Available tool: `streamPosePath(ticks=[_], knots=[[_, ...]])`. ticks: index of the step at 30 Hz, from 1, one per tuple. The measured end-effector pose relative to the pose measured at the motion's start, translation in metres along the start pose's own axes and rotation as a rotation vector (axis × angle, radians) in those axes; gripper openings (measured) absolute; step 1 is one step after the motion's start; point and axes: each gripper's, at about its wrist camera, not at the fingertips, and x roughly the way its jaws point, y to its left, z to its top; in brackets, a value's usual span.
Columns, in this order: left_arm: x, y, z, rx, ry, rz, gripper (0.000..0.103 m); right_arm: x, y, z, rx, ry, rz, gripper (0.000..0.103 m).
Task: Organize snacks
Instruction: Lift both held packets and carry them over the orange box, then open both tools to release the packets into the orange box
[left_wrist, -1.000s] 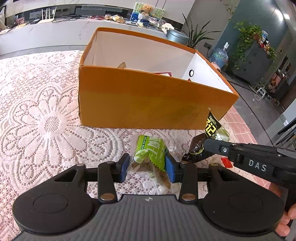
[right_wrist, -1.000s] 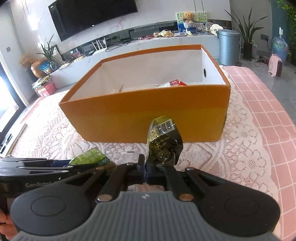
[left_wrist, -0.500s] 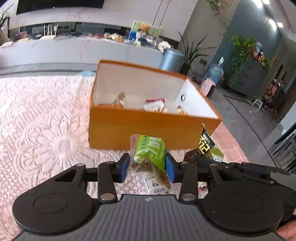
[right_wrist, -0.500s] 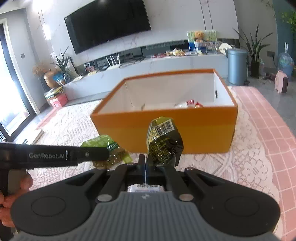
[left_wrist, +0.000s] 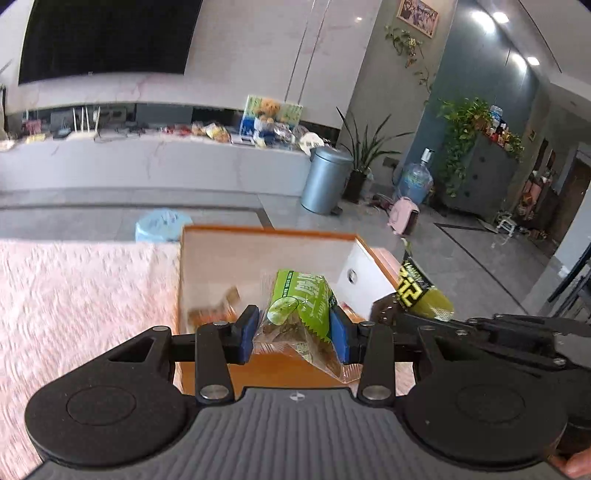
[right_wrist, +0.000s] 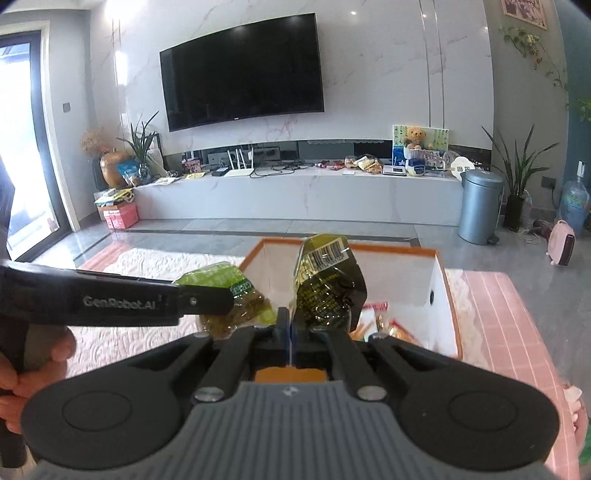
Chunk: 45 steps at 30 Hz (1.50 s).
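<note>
Both held packets seemingly raised above box (left_wrist: 266, 240).

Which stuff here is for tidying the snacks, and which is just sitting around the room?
For the job:
left claw gripping the green snack packet
right claw gripping the dark snack packet
orange box

Just around:
TV
bin
teddy bear

My left tool (left_wrist: 291, 334): bright green plastic snack packet (left_wrist: 301, 306) between its pads, over orange cardboard box (left_wrist: 266, 236). My right tool (right_wrist: 290, 328), just right: dark olive foil snack pouch (right_wrist: 325, 284). Box on pink lace-covered table (left_wrist: 74, 295).
</note>
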Motion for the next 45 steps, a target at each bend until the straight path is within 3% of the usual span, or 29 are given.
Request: streamPosePath(ticks=[10, 27, 31, 45], knots=[[0.036, 0.000, 0.018, 0.071, -0.031, 0.033, 0.046, 0.054, -0.010, 0.020, -0.085, 0.052, -0.087, 0.000], [0.087, 0.017, -0.004, 0.115, 0.050, 0.073, 0.046, 0.158, -0.037, 0.003, -0.095, 0.303, -0.225, 0.000], [0.088, 0.012, -0.009, 0.161, 0.051, 0.095, 0.046, 0.169, -0.043, -0.002, -0.064, 0.338, -0.222, 0.000], [0.100, 0.018, -0.012, 0.160, 0.131, 0.139, 0.049, 0.173, -0.043, -0.003, -0.063, 0.380, -0.223, 0.000]])
